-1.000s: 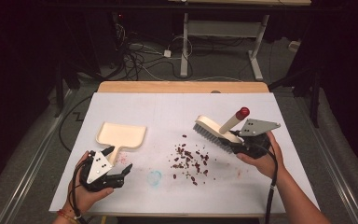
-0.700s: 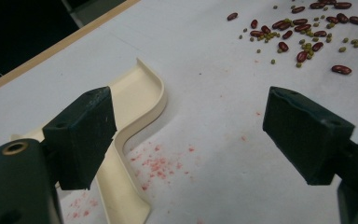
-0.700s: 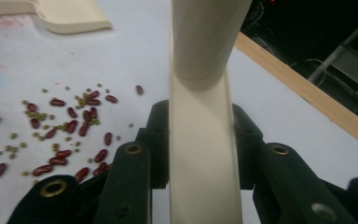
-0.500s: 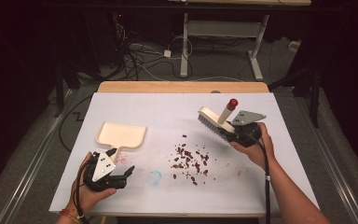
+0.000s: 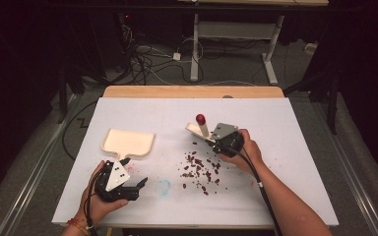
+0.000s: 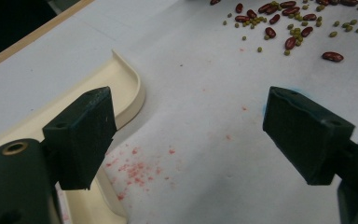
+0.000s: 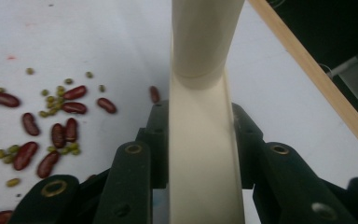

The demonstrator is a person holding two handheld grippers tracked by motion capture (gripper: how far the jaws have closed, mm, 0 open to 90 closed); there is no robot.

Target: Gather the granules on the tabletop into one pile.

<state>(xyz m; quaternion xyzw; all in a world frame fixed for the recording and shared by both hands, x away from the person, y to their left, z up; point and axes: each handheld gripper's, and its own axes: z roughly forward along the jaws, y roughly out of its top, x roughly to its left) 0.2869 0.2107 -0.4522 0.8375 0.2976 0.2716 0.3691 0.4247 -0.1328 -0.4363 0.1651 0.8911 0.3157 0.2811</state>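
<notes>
My right gripper (image 5: 212,138) is shut on a cream brush (image 5: 197,130) whose handle ends in a red tip (image 5: 200,118). In the right gripper view both jaws clamp the brush's cream back (image 7: 198,154). The brush sits at the far edge of a scatter of red and small green beans (image 5: 199,169), which lie to the left of the jaws (image 7: 51,135). A cream dustpan (image 5: 128,142) rests on the white table at left. Just in front of it my left gripper (image 5: 137,189) stands open and holds nothing (image 6: 189,112). Its left jaw is over the dustpan's handle (image 6: 98,205).
White sheeting covers the table, with a wooden edge (image 5: 192,92) at the far side. Pink specks (image 6: 135,165) and a faint blue ring (image 5: 163,187) mark the sheet near the left gripper. Cables and desk legs lie on the floor beyond.
The right gripper has carried the brush leftward and down, from the right of the table to the far edge of the beans. The left gripper has stayed put.
</notes>
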